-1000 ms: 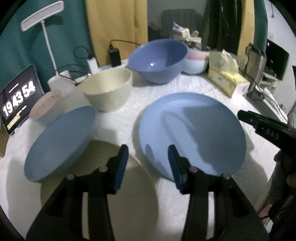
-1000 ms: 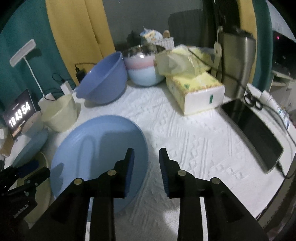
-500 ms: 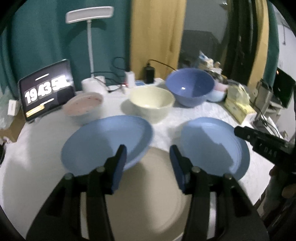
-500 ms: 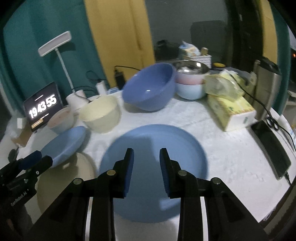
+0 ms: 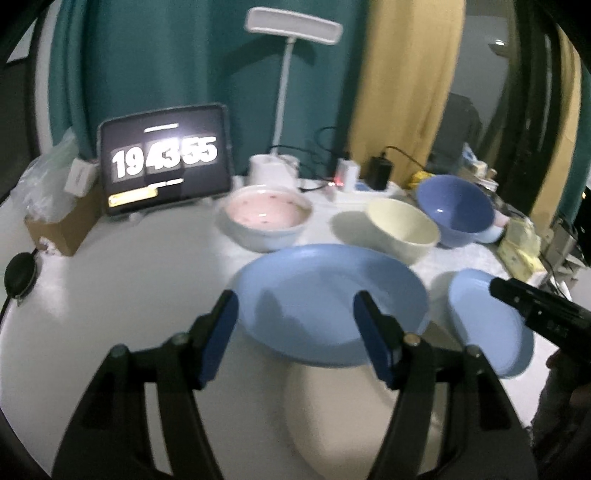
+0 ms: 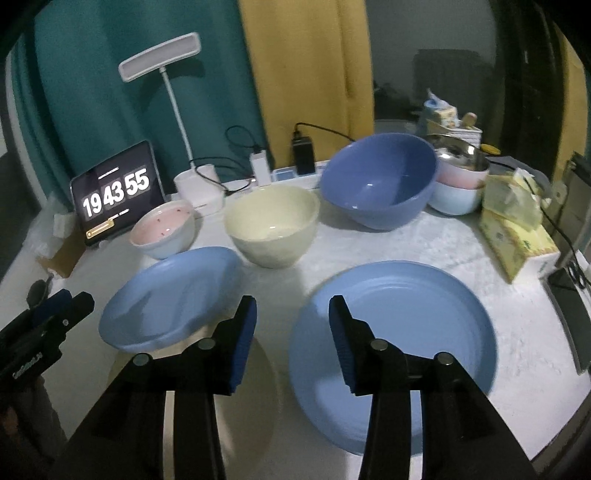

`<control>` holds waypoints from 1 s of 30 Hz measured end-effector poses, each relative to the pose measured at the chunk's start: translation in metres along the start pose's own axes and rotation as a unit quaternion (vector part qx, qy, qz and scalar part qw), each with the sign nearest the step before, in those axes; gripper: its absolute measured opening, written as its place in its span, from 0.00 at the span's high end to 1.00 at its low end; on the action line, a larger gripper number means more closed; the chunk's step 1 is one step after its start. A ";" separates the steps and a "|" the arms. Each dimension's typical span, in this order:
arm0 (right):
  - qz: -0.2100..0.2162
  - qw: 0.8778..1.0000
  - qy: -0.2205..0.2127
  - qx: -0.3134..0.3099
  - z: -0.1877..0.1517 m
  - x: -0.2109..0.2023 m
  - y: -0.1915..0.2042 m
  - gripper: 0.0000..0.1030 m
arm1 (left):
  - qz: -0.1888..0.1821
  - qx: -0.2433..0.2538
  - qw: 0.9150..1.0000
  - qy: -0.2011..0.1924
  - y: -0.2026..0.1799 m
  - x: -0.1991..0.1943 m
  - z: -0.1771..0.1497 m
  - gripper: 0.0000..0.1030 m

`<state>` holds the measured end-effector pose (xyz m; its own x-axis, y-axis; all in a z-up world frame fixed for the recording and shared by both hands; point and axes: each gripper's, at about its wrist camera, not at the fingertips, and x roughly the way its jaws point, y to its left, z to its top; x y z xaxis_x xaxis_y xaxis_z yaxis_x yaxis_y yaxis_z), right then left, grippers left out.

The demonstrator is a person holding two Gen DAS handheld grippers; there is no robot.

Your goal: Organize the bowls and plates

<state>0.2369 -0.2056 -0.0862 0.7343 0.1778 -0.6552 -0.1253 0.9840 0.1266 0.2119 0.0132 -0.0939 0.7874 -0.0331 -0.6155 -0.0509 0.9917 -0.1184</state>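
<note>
From the left wrist view, the left gripper (image 5: pixel 293 325) hangs over the bench (image 5: pixel 122 295) with its jaws opening and nothing between them; the pads press on nothing. Just beyond its blue fingertips lies a light blue plate (image 5: pixel 328 299), tilted, with one edge resting over a cream plate (image 5: pixel 354 413) that lies flat nearer the camera. A second blue plate (image 5: pixel 487 325) lies to the right, partly hidden by the right gripper (image 5: pixel 535 306), which enters from that side. Behind the plates stand a pink-lined bowl (image 5: pixel 266 221), a cream bowl (image 5: pixel 402 229) and a deep blue bowl (image 5: pixel 456 210) in a rough row, with a tablet clock (image 5: pixel 164 158) and a white desk lamp (image 5: pixel 291 26) at the back. From the right wrist view, the right gripper (image 6: pixel 291 328) also has its jaws opening and holds nothing; its right finger stands over the near rim of the large blue plate (image 6: pixel 406 310), which lies flat on the bench (image 6: pixel 524 306). To the left the tilted light blue plate (image 6: pixel 166 295) overlaps the cream plate (image 6: pixel 258 373), and the left gripper (image 6: pixel 55 302) shows at the left edge. The pink-lined bowl (image 6: pixel 162 229), cream bowl (image 6: pixel 271 225) and deep blue bowl (image 6: pixel 380 181) stand behind, apart from one another; a tissue box (image 6: pixel 517 240) sits to the right.
</note>
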 end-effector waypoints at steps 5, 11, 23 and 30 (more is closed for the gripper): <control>0.011 1.000 0.013 -0.010 0.005 0.016 0.021 0.58 | 0.016 -0.012 1.000 0.008 0.027 0.014 -0.001 0.36; 0.024 0.999 0.034 -0.021 0.009 0.039 0.043 0.58 | 0.027 -0.027 0.999 0.033 0.050 0.037 -0.007 0.36; 0.035 0.996 0.080 -0.023 0.009 0.079 0.055 0.58 | 0.004 -0.048 0.996 0.078 0.063 0.074 -0.013 0.36; 0.046 0.994 0.093 -0.023 0.006 0.086 0.061 0.58 | -0.002 -0.043 0.996 0.081 0.060 0.081 -0.012 0.37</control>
<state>0.2963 -0.1301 -0.1306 0.5821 0.2620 -0.7698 -0.2205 0.9621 0.1607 0.2653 0.0684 -0.1604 0.6787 -0.0644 -0.7316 -0.1055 0.9773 -0.1839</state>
